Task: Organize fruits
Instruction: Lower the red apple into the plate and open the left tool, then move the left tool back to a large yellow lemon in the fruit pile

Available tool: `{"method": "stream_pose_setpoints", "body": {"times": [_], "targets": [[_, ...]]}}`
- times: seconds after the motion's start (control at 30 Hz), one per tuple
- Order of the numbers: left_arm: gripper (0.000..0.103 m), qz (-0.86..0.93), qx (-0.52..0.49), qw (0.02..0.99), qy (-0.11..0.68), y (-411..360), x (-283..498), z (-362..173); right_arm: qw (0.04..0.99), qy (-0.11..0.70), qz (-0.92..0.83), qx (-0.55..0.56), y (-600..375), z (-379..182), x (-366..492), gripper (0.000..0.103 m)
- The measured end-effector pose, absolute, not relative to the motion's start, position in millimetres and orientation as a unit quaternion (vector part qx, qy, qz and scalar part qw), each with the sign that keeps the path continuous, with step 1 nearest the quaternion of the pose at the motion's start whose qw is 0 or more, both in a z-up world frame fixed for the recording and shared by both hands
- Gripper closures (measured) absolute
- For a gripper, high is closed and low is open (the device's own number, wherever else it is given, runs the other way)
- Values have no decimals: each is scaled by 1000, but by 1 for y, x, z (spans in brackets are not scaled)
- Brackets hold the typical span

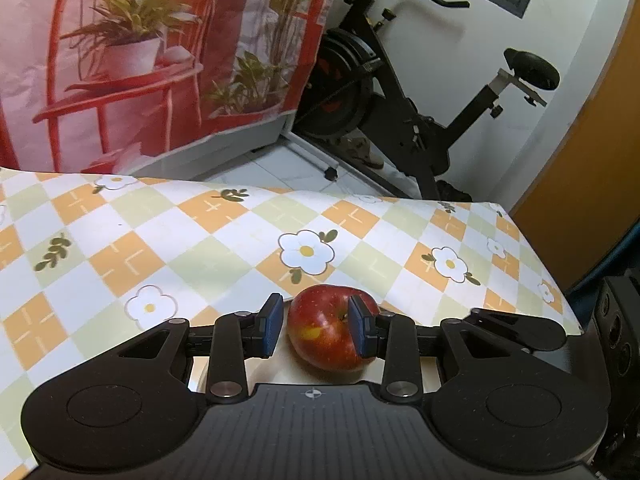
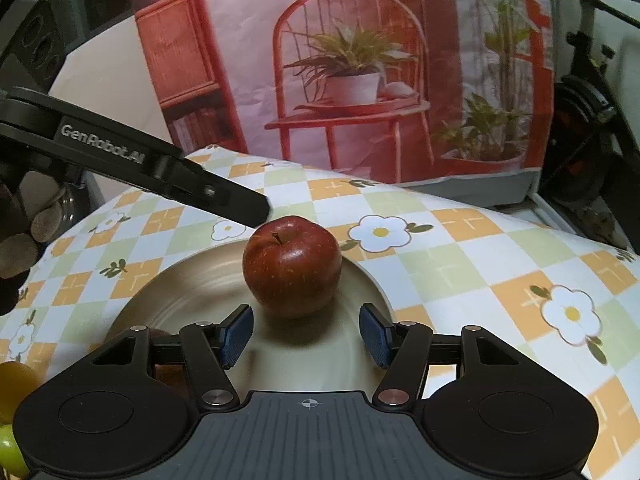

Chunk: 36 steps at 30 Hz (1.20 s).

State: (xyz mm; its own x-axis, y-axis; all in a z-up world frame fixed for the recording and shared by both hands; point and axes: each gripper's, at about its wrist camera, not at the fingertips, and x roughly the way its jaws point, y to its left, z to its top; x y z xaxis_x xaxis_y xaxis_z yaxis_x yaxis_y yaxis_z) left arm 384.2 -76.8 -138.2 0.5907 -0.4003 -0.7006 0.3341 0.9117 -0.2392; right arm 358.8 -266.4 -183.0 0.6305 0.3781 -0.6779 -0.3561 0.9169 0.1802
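The red apple (image 2: 292, 266) sits upright, stem up, on the far half of a round beige plate (image 2: 188, 280), which lies on the bench under a checked flower-print cloth (image 2: 480, 256).

The left tool (image 1: 318, 326) has the apple between its blue pads (image 1: 273, 326). The pad on the right of the left wrist view lies against the apple near the stem hollow; the pad on the left stands just beside the skin, and whether it presses cannot be told. The jaws are nearly at their narrowest, so this tool reads as closed on the apple. In the right wrist view its black finger (image 2: 224, 196) comes in from the left and ends at the apple's far upper edge.

The right tool (image 2: 306, 336) is open — its two pads (image 2: 238, 336) stand apart over the near half of the plate, the apple just beyond them and centred on the gap, touching neither.

Beyond the plate, a printed backdrop (image 2: 360, 72) of red chairs and potted plants stands behind the bench. At the lower left edge, near the plate — yellow and green fruit (image 2: 12, 384), mostly cut off.
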Motion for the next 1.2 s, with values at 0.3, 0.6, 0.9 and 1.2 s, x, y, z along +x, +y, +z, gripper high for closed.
{"method": "stream_pose_setpoints", "body": {"times": [0.3,0.6,0.9,1.2], "targets": [[66,-172,-28,908,380,-58,341,-108,921,356,152,46,-277,-158,315,44],[66,-158,-16,926,342,-42,280,-81,937,327,110,60,-275,-131,260,38],[65,-158,-26,927,340,-37,240,-84,940,322,99,59,-258,-123,205,32],[65,-170,-23,925,340,-40,206,-100,934,339,93,69,-247,-129,159,32]]}}
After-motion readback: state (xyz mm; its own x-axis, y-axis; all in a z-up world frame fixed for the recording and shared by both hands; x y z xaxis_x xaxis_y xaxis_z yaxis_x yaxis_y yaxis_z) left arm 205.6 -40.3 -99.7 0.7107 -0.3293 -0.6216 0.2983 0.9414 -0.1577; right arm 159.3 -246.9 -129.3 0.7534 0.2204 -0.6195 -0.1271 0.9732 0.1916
